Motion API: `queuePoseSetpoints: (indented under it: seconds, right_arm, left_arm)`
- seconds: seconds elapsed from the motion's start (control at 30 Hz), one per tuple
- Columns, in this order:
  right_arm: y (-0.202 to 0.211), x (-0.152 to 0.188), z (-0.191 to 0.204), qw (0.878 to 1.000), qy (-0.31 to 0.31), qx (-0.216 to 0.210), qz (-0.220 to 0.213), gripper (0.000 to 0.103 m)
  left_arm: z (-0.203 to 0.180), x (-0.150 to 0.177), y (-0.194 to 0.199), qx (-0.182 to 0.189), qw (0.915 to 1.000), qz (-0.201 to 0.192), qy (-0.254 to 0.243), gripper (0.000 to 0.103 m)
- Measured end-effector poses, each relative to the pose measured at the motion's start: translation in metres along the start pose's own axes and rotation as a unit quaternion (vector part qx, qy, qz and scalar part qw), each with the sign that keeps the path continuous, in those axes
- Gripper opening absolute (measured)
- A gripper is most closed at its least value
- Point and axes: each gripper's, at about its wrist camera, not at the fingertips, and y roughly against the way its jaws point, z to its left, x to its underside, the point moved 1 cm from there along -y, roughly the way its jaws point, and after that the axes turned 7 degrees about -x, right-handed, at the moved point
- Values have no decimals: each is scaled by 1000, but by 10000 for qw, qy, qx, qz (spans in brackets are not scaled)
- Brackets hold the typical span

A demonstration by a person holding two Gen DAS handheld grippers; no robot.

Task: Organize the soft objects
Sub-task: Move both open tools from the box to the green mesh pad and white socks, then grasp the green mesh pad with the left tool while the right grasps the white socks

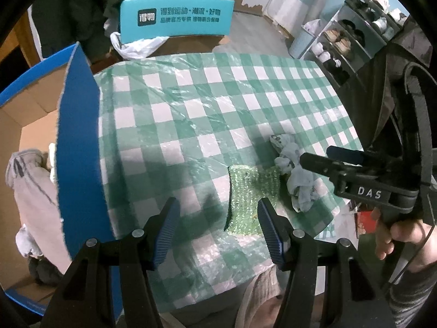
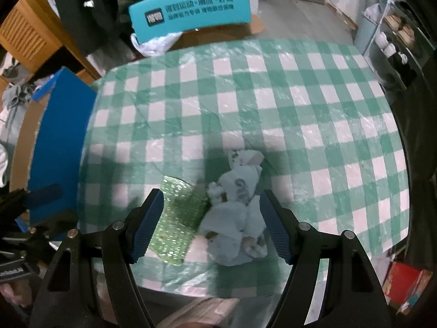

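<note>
While both grippers are hanging apart, empty | crumpled pale cloth (image 2: 237, 218) is looking limp, light: pinch its bunched middle | green sponge cloth (image 1: 250, 194) is lying flat: lift an edge

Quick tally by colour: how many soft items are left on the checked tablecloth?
Green sparkly cloth: 1
Pale blue-white crumpled cloth: 1
Total: 2
</note>
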Motion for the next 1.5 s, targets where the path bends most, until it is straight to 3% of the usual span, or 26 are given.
queuePoseSetpoints:
  seconds: [0.53, 0.63, 0.93, 0.97, 1.1, 1.13, 1.27, 1.5]
  right_arm:
    - [-33, 14, -26, 9995, -96, 40, 298, 73]
    - [-40, 17, -30, 9993, -87, 54, 369, 73]
    - [-61, 23, -34, 9982, 26, 21, 591, 73]
    - [-64, 24, -35, 9981, 25, -6, 617, 71]
    - [-68, 25, -42, 9979, 16, 40, 646, 36]
    - [-66, 25, -42, 9980, 1, 12, 639, 32]
    - [-57, 22, -50, 9986, -138, -51, 509, 25]
    - [-47, 20, -59, 9986, -276, -226, 391, 24]
  left_arm:
    - [-18, -3, -43, 95, 9992, 376, -110, 62]
    - [-22, -4, -49, 117, 9989, 426, -125, 67]
    - [-32, -6, -66, 152, 9982, 559, -147, 69]
    - [-33, -7, -68, 162, 9981, 583, -136, 70]
    - [-39, -7, -76, 195, 9975, 666, -116, 70]
    - [-40, -7, -77, 202, 9974, 681, -121, 70]
    - [-49, -6, -82, 201, 9970, 722, -189, 75]
    - [-64, -3, -91, 132, 9962, 818, -279, 79]
